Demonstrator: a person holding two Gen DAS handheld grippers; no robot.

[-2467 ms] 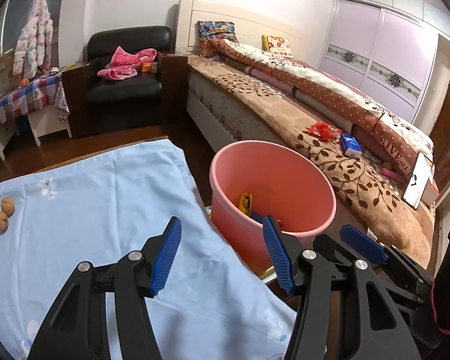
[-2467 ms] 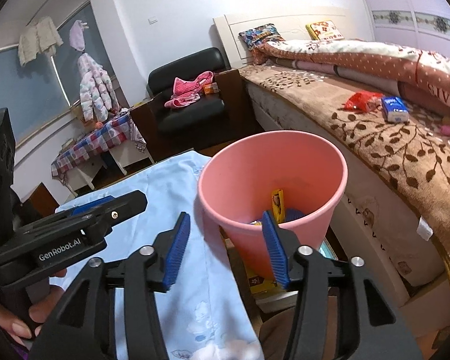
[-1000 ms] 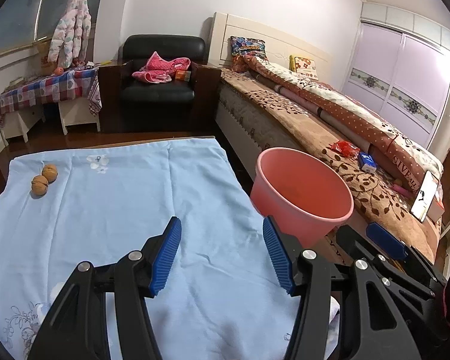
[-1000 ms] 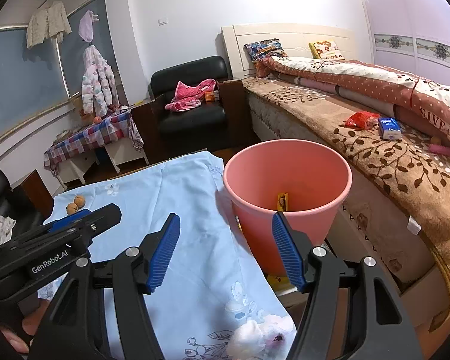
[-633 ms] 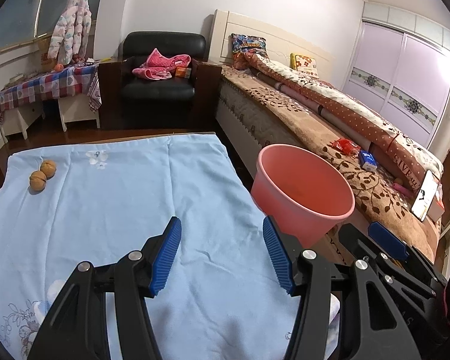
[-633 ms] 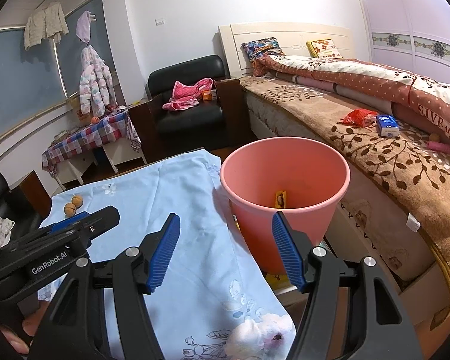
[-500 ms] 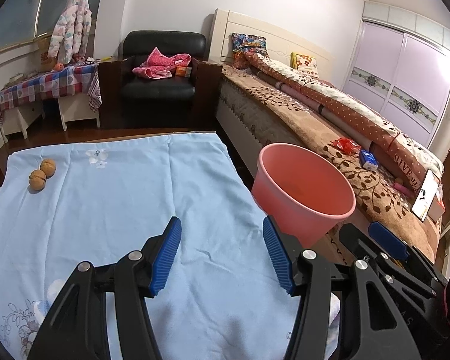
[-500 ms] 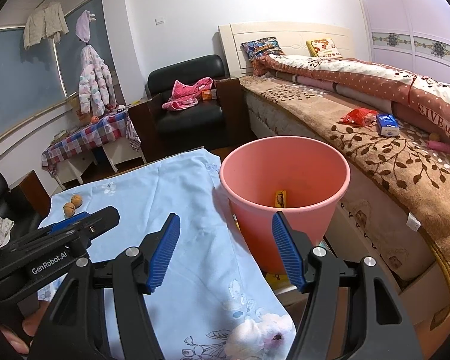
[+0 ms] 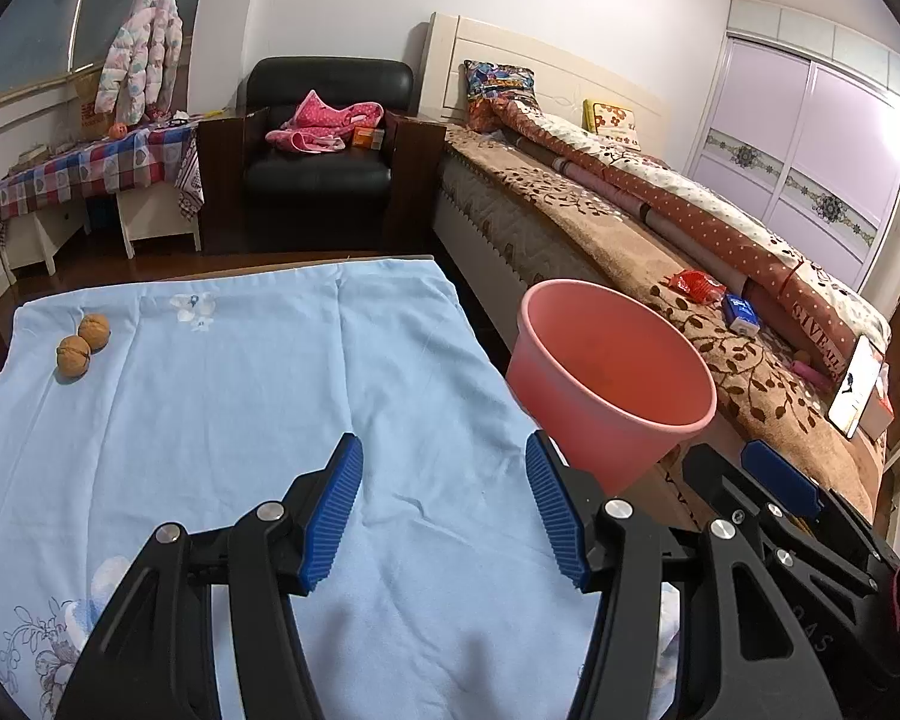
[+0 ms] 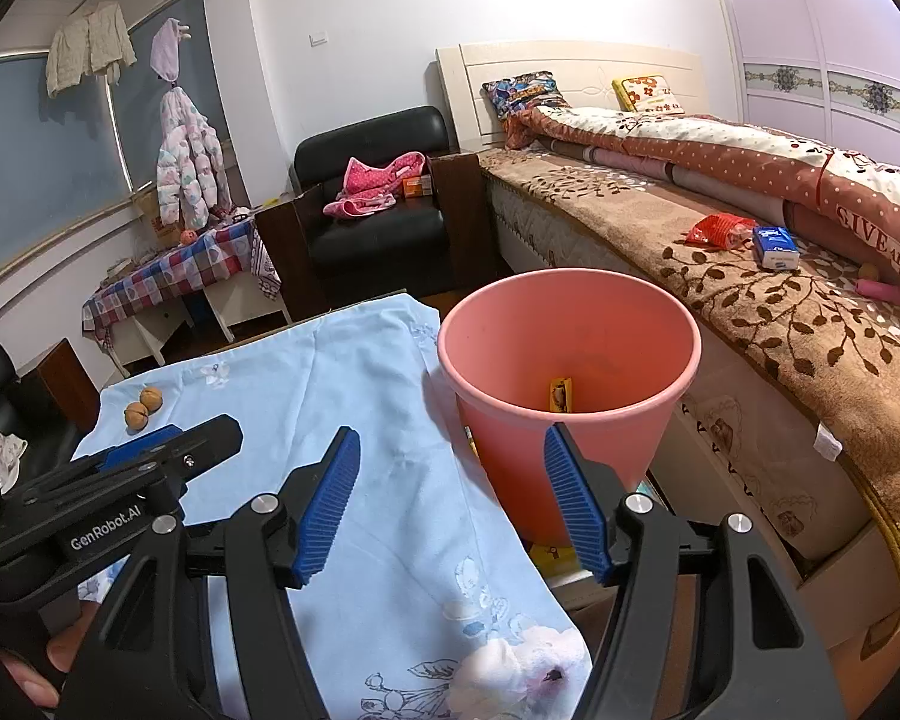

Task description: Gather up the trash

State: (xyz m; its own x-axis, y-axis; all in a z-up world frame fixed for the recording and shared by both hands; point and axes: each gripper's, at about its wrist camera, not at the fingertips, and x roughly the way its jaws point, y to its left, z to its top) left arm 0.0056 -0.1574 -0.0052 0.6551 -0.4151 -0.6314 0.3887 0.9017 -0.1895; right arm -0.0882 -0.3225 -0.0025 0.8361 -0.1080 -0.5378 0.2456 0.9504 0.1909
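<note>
**Fingers wide and empty over desk, bin alongside**

Fingers of left gripper (image 9: 444,504) spread wide, nothing between them, hovering over blue cloth (image 9: 222,396) on the desk. Fingers of right gripper (image 10: 450,498) likewise wide and bare, aimed at near rim of pink bin (image 10: 570,360), lower centre of right view. Bin just beside the desk's right edge, between desk and bed (image 10: 750,300). One yellow wrapper (image 10: 560,394) low inside the bin, against the near wall.

Possible trash left: two walnuts (image 9: 83,345) at upper left of cloth, touching each other; red packet (image 10: 717,229) and blue-white packet (image 10: 776,247) on the bed, upper right, near each other. Walnuts likely light, hard, round, apt to roll: best pinched across the middle, one at a time. Packets likely light, crinkly, slippery: best pinched at a flat edge.

Bin floor mostly hidden by near wall. Something yellow under the bin, partly covered, not identifiable. Small pink items at far right of bed cut off. Near corner of cloth hidden behind both grippers.
</note>
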